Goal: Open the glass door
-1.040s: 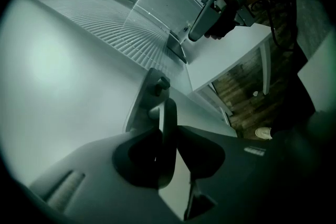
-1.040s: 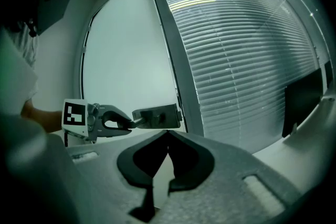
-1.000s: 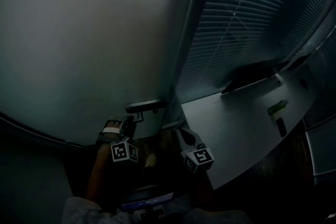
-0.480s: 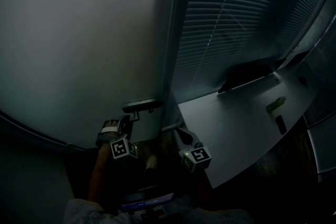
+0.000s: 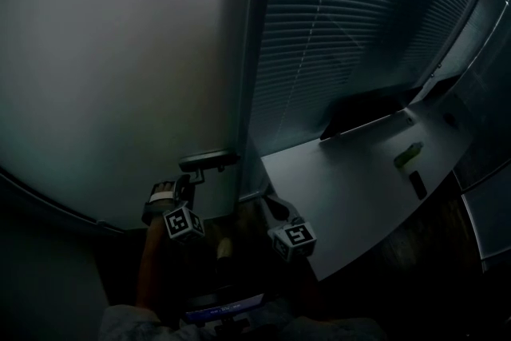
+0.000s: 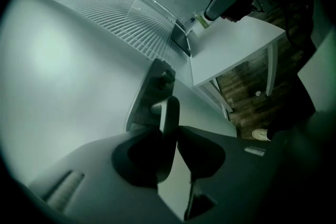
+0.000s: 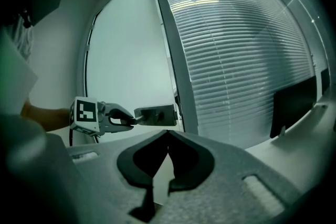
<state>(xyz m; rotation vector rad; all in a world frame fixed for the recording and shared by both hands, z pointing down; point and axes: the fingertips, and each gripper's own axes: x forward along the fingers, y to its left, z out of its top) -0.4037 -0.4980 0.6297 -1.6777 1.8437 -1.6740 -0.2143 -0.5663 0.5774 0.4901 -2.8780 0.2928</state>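
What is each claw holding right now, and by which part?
The left claw grips the door handle near its lever's free end. The right claw is shut and holds nothing.

Dim room, closed blinds (image 5: 359, 20), white desk (image 5: 351, 188)

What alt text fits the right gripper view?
The left gripper grips the lever door handle on a frosted glass door, its jaws having just eased slightly wider. The right gripper is shut and empty in front; closed blinds hang right of the door.
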